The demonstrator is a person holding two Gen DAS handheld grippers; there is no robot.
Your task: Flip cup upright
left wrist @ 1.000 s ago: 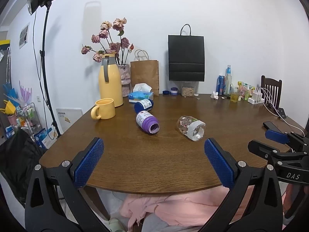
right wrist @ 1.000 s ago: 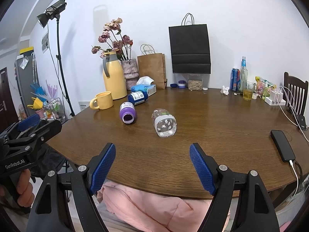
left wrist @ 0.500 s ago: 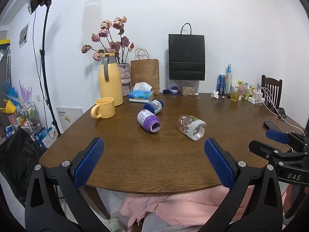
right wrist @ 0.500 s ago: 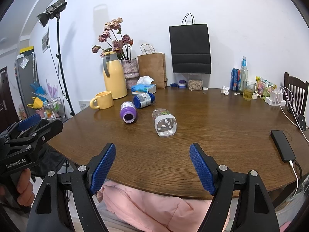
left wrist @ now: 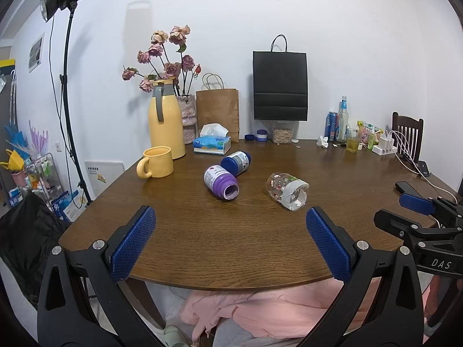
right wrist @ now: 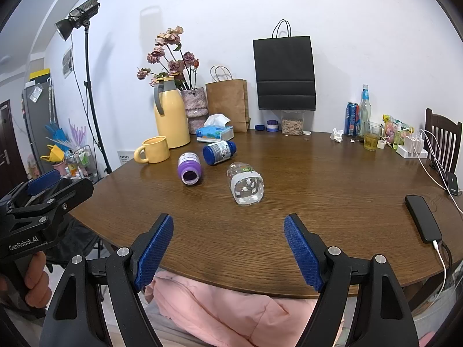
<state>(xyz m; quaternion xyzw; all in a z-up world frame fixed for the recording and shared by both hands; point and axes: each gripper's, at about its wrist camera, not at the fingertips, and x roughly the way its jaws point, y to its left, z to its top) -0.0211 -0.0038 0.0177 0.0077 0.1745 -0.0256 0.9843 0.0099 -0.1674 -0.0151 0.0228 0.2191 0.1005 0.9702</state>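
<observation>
Yellow mug (left wrist: 157, 162) stands upright at the left; three cups lie on their sides mid-surface (left wrist: 231, 245): purple cup (left wrist: 221, 182), blue cup (left wrist: 236, 159) just behind it, clear cup (left wrist: 287, 190) to the right. Left gripper (left wrist: 230, 244) and right gripper (right wrist: 228, 253) hover at the near edge, fingers spread and empty. Approach step, I judge; next needs reaching forward and closing on one cup

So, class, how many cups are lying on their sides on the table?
3: purple cup nearest the mug, blue cup touching it behind, clear cup apart to the right.
</observation>
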